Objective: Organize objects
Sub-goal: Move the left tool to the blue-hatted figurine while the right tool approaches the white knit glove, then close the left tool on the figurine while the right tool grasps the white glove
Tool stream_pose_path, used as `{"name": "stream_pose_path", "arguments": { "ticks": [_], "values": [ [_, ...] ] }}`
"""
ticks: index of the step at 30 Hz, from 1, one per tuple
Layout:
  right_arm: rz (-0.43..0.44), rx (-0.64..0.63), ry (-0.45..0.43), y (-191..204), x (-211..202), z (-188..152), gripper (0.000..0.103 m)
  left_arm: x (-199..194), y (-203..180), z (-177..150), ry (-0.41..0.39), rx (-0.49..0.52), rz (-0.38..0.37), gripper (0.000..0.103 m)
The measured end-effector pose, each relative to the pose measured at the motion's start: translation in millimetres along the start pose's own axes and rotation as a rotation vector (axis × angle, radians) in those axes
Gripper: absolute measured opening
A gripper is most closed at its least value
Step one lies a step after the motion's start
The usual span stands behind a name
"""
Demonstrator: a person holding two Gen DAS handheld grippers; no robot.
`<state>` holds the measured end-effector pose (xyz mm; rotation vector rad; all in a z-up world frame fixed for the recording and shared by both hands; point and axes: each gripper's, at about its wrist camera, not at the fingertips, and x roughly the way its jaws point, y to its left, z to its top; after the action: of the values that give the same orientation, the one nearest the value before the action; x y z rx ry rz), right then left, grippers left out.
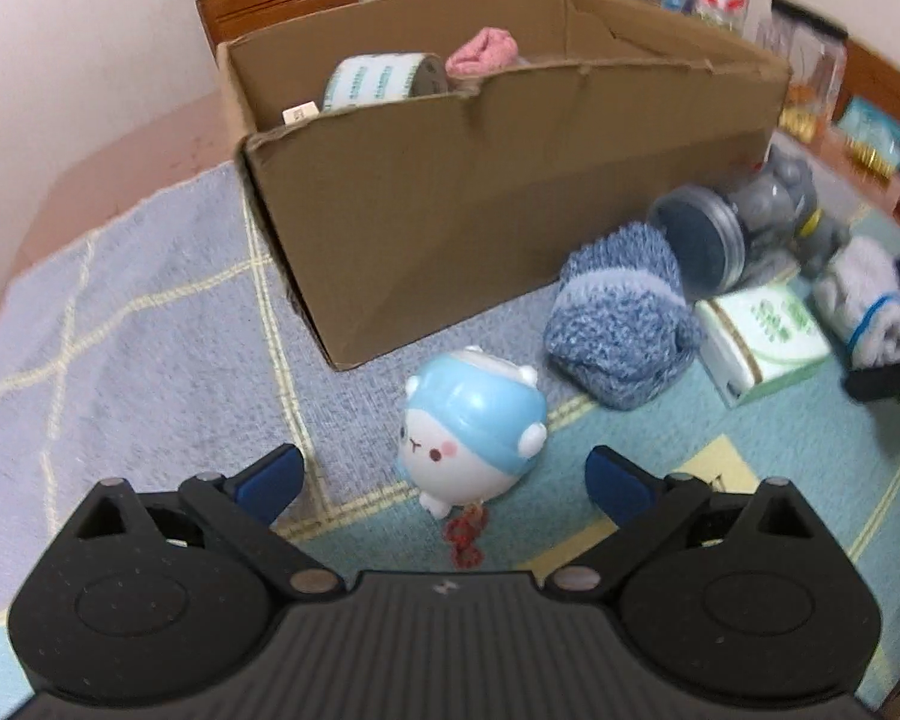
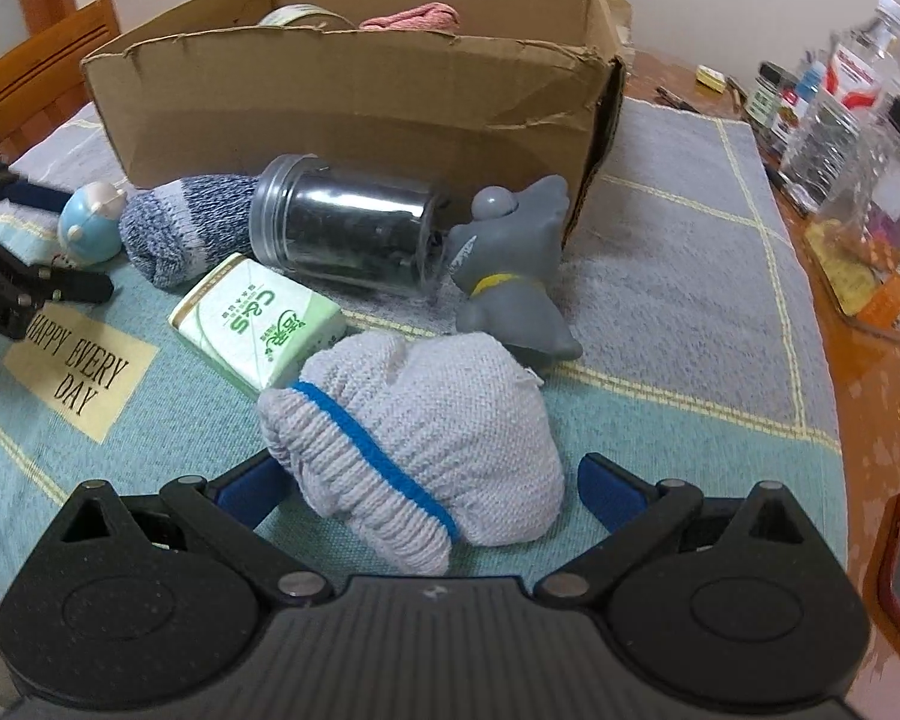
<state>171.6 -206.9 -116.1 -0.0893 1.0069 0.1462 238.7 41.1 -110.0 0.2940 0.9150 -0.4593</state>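
Left wrist view: the left gripper hangs with jaws spread wide around a toy lying on the bench near the box.

Right wrist view: the right gripper gapes around a glove, perhaps touching it.

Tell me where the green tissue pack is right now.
The green tissue pack lies on the mat in front of the cardboard box, between the blue sock and the grey glove, just below the fallen jar.
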Motion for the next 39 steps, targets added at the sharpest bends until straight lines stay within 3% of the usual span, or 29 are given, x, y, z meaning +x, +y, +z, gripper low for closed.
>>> {"name": "stream_pose_path", "arguments": {
  "ticks": [3, 10, 18, 36, 39],
  "values": [
    [-0.017, 0.025, 0.003, 1.6, -1.2, -0.8, 0.103, 2.2, 8.7, 0.3, 0.007, -0.035, -0.04, 0.1],
    [-0.049, 0.075, 0.012, 4.5, -3.0, -0.8, 0.103, 3.0, 12.9, 0.6, -0.019, 0.002, -0.064, 0.099],
    [-0.084, 0.129, 0.012, 10.8, -5.2, -2.2, 0.103, -1.3, 9.4, 7.9, -0.046, 0.037, -0.111, 0.052],
    [-0.061, 0.083, -0.018, 8.1, 1.9, 7.0, 0.103, 1.6, 3.8, 14.5, -0.022, 0.056, -0.11, 0.048],
    [-0.045, 0.06, -0.022, 8.8, -1.1, 7.3, 0.097, 1.1, 2.6, 14.6, -0.017, 0.051, -0.104, 0.048]
  ]
}}
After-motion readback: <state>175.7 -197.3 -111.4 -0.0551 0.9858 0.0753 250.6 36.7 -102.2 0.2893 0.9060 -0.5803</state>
